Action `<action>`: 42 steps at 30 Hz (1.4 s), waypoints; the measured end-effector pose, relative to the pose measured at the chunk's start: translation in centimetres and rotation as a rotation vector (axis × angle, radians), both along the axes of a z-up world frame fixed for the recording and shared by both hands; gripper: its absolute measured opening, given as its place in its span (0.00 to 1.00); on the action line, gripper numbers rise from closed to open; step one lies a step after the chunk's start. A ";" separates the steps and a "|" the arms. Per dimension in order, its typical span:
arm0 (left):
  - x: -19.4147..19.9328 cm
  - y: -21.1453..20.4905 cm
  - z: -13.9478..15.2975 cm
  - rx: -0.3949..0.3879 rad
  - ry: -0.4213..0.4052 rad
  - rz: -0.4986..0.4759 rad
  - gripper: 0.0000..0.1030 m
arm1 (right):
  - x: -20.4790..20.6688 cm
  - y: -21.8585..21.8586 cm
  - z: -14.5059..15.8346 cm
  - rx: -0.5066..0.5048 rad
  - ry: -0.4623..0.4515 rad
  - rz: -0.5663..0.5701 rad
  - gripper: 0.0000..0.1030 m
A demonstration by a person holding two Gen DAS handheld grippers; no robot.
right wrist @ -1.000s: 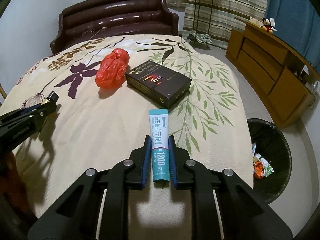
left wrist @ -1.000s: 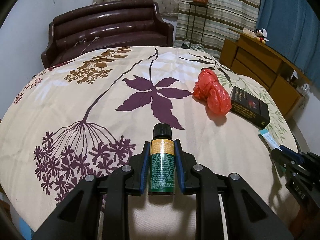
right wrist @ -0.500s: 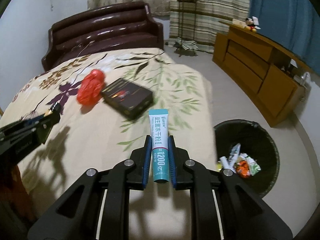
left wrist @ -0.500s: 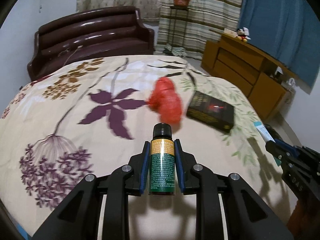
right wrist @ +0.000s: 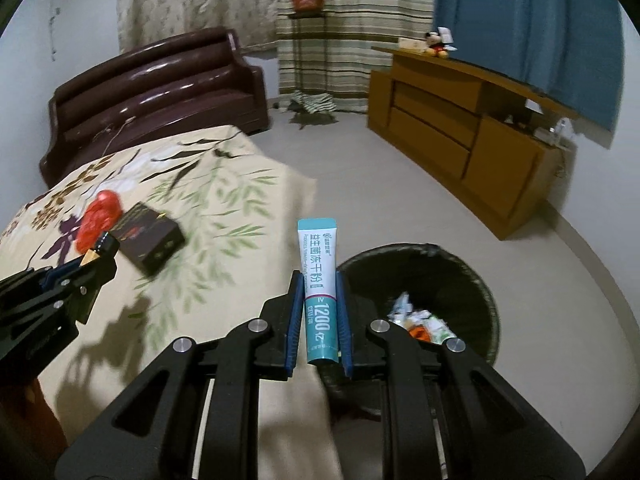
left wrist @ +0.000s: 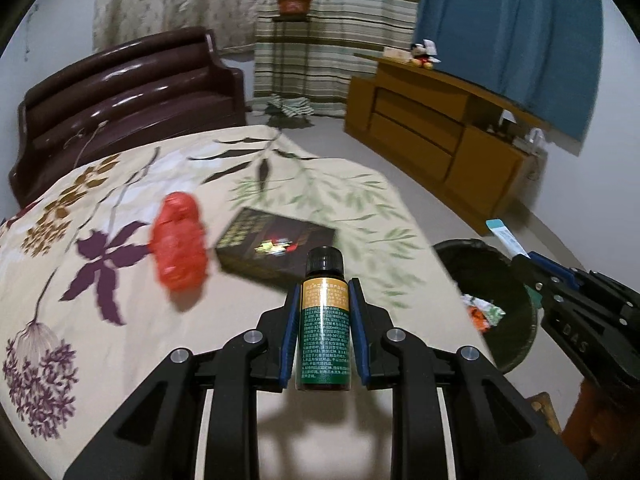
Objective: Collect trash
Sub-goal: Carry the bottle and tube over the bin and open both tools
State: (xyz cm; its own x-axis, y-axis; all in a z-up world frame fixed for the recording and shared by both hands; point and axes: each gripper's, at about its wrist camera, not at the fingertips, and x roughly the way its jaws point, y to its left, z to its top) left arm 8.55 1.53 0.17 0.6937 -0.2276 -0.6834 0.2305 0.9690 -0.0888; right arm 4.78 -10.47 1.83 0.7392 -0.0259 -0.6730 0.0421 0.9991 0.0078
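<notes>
My left gripper (left wrist: 323, 312) is shut on a small dark green bottle (left wrist: 323, 336) with a black cap, held above the bed. My right gripper (right wrist: 319, 312) is shut on a teal and white tube (right wrist: 319, 280), held at the bed's edge beside a black trash bin (right wrist: 452, 276) with wrappers inside. The bin also shows in the left wrist view (left wrist: 516, 320), with the right gripper (left wrist: 520, 258) over it. A crumpled red plastic bag (left wrist: 180, 248) and a black box (left wrist: 276, 246) lie on the floral bedspread (left wrist: 120, 208).
A brown leather sofa (right wrist: 160, 92) stands behind the bed. A wooden cabinet (right wrist: 460, 132) lines the right wall, with grey floor (right wrist: 380, 200) between it and the bed. A plant stand (right wrist: 306, 40) stands by striped curtains.
Both grippers have swung to the right with their items still held. The trash bin has come into view, now just in front of the right gripper.
</notes>
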 end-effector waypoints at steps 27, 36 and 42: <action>2.1 -13.4 -0.6 0.067 -0.031 -0.182 0.24 | 0.9 -10.2 -2.4 0.035 -0.004 -0.174 0.16; 3.5 -15.5 -1.5 0.102 -0.029 -0.184 0.24 | 1.6 -11.6 -3.5 0.051 0.002 -0.197 0.16; 4.1 -16.5 -2.0 0.113 -0.015 -0.186 0.24 | 2.1 -12.4 -4.3 0.060 0.011 -0.212 0.16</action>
State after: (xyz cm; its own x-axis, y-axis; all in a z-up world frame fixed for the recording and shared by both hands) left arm 12.62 -14.97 -1.87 0.6573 -0.2751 -0.7016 0.4068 0.9132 0.0230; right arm 6.92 -22.89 -2.43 0.7139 -0.1401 -0.6861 0.2520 0.9655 0.0651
